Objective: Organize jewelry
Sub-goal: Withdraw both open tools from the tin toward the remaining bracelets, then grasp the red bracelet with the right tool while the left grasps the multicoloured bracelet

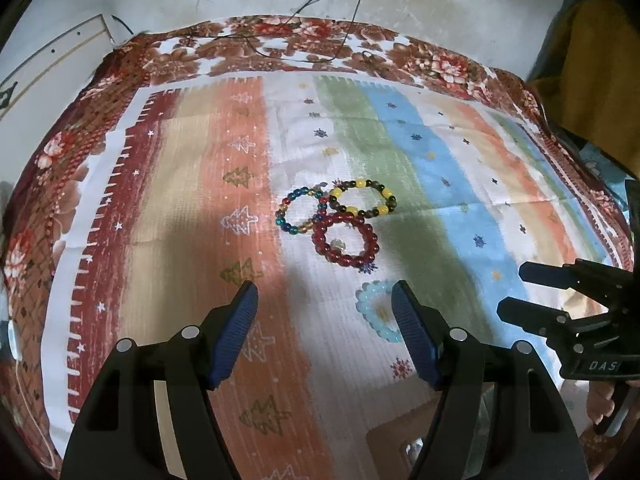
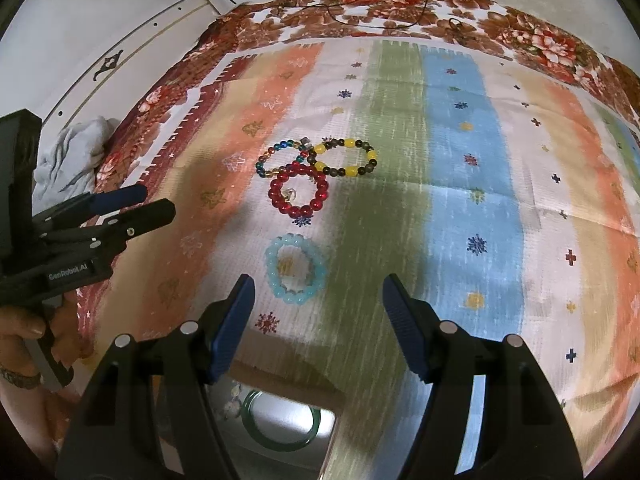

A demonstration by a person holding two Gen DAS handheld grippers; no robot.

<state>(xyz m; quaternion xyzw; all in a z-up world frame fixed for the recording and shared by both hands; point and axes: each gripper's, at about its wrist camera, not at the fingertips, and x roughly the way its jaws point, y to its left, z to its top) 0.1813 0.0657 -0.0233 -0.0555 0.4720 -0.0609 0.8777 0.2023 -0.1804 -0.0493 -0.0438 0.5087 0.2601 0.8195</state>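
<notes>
Three bead bracelets lie overlapping on the striped cloth: a red one (image 1: 346, 240) (image 2: 298, 194), a multicoloured one (image 1: 298, 212) (image 2: 280, 158) and a yellow-and-dark one (image 1: 362, 198) (image 2: 344, 158). A light blue bracelet (image 1: 376, 312) (image 2: 296, 274) lies nearer, apart from them. A green bangle (image 2: 282, 426) sits in an open box (image 2: 280, 368) under the right gripper. My left gripper (image 1: 325, 292) is open and empty, short of the red bracelet. My right gripper (image 2: 318, 290) is open and empty, just right of the light blue bracelet.
The striped cloth (image 1: 180, 184) lies over a floral bedspread (image 1: 280, 36). A thin black cable (image 1: 340, 12) runs along the far edge. A grey crumpled cloth (image 2: 76, 152) lies at the left. The box corner (image 1: 404, 440) shows by the left gripper.
</notes>
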